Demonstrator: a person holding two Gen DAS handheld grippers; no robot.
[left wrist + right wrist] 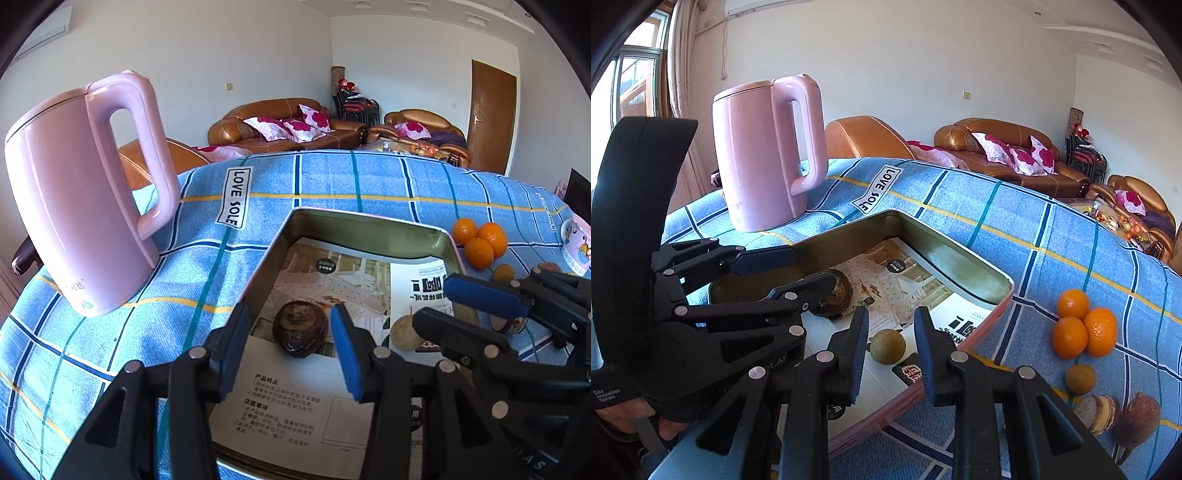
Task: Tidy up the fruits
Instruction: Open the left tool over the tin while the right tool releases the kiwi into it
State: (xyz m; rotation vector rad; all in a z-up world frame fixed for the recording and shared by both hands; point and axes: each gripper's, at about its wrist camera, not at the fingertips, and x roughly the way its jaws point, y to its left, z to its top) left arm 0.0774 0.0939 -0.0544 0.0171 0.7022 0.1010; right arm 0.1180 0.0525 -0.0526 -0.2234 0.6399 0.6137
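Observation:
A metal tin (pixel 369 218) lined with printed paper lies on the blue plaid cloth. A dark brown fruit (pixel 301 328) rests on the paper between the blue pads of my left gripper (pixel 291 308), which is open with gaps on both sides. In the right wrist view a small greenish-brown round fruit (pixel 887 346) sits on the paper between the fingers of my right gripper (pixel 892 312), open just wider than the fruit. The left gripper (pixel 812 267) also shows there over the dark fruit (pixel 838 291). Three oranges (pixel 1082 328) lie on the cloth to the right of the tin (pixel 945 236).
A tall pink kettle (pixel 85 192) stands left of the tin. Near the oranges lie a small brown round fruit (pixel 1080 378), cut slices (pixel 1102 408) and a brown fruit (pixel 1137 413). A patterned cup (pixel 576 243) stands at the far right. Sofas are behind the table.

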